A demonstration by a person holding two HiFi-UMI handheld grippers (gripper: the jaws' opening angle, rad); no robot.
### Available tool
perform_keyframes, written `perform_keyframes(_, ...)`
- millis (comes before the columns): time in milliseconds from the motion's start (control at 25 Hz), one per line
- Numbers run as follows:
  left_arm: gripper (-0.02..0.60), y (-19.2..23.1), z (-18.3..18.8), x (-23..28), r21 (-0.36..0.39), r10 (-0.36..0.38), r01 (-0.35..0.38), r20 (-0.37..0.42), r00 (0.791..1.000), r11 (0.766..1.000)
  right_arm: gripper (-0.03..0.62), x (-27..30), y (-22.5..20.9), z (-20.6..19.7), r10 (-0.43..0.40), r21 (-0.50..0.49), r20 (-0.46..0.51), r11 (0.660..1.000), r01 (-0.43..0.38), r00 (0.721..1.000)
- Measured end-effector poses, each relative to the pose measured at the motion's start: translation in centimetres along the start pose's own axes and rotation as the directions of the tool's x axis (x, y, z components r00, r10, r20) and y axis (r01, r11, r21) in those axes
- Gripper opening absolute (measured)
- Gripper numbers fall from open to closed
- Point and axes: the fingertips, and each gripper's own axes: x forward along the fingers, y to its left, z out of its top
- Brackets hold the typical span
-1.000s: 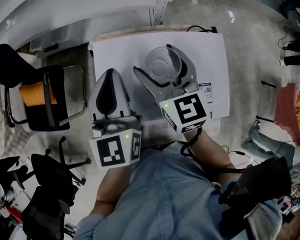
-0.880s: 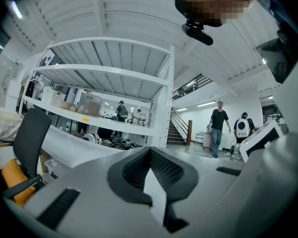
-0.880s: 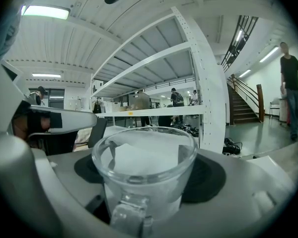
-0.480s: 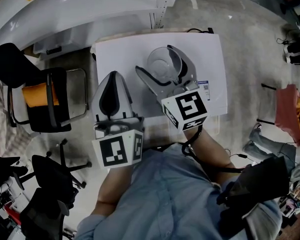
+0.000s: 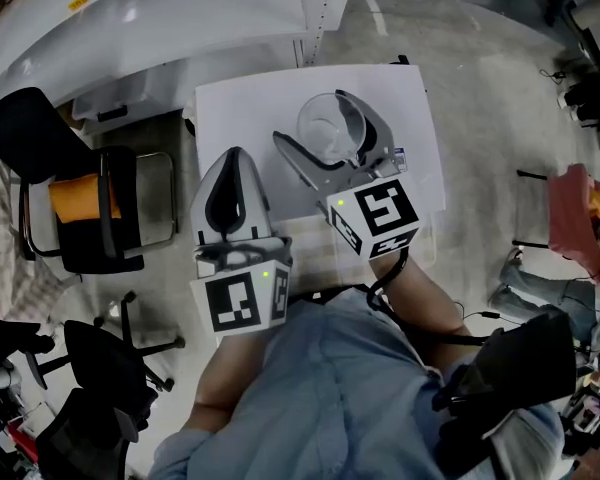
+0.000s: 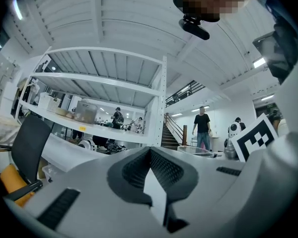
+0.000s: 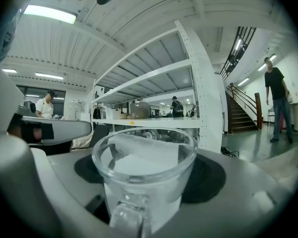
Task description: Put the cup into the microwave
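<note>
Far to your left stands a black chair (image 5: 90, 198) with an orange cushion, well apart from the work and no hindrance.

Next comes your left gripper (image 5: 233, 158), over the near left part of the white table (image 5: 220, 108). Its jaws are clenched together with nothing between them, and it points about level. This is your free tool, so use it on the microwave door if it turns out to be closed.

To the right of it, your right gripper (image 5: 332, 144) is grasping the cup (image 5: 326, 118) across its body, lifted clear of the table. In the right gripper view the glass cup (image 7: 144, 165) sits upright between the dark pads, its handle turned near, toward the camera. It looks empty, though clear glass makes that hard to judge.

No view shows the microwave, so the step in hand is carrying the cup to it. Find it with your head before you move the cup any distance.

- Hold the rim level, since glass is slick against the pads and a tilt invites a slip.
- Don't ease the grip until the base is down.
- Mind the white shelf post (image 7: 206, 83) far ahead on the right.
</note>
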Motion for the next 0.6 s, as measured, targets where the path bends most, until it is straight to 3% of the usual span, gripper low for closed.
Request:
perform_keyframes(320,0.006,-1.7,-0.3,-3.3,0.005,-0.034,0.034,0.01,0.999,0.999,0.4,-3.8,2.2,0.4,0.007,-0.013,0.021,1.0,-0.007,1.0)
perform_keyframes(600,0.006,-3.4,-2.2,-5.7,-0.013,-0.033,0.033,0.003,0.999,0.999,0.4,-7.0,3.5,-1.5,0.031,0.003,0.012,0.999,-0.032,0.999)
